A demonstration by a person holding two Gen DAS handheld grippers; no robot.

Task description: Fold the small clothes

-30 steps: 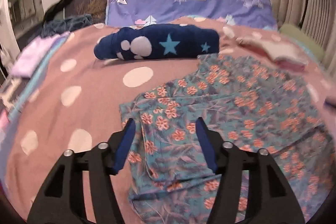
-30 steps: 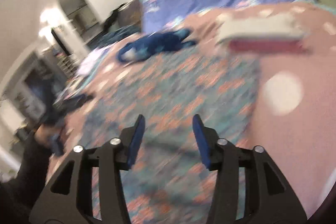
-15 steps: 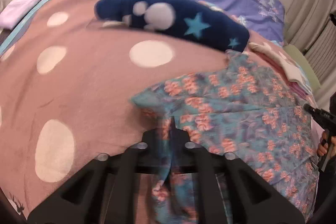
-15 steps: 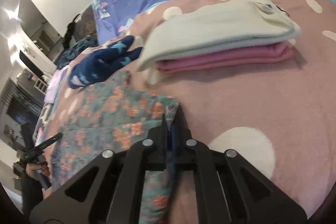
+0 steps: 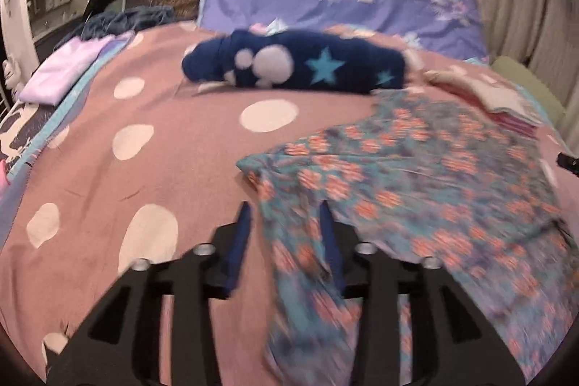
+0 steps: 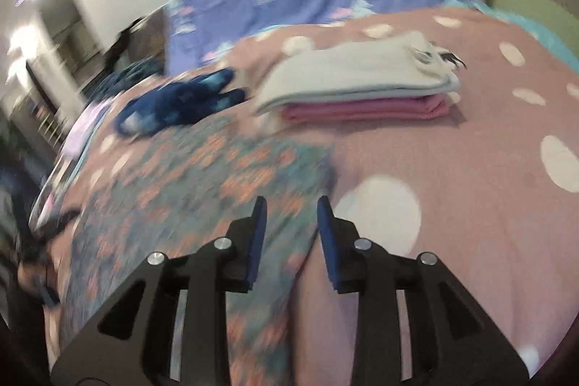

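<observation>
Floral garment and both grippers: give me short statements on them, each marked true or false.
1. The left gripper is open. True.
2. The right gripper is shut on the floral garment. False: its jaws stand apart, the cloth lying between them.
3. A grey folded piece lies on top of a pink one. True.
4. The navy star-patterned garment lies on the floral garment. False: it lies beyond it, on the dotted bedspread.

Left gripper [image 5: 285, 210]: jaws parted, blue pads facing, holding nothing. Right gripper [image 6: 291, 207]: jaws parted, blue pads facing, holding nothing, pointed forward.
</observation>
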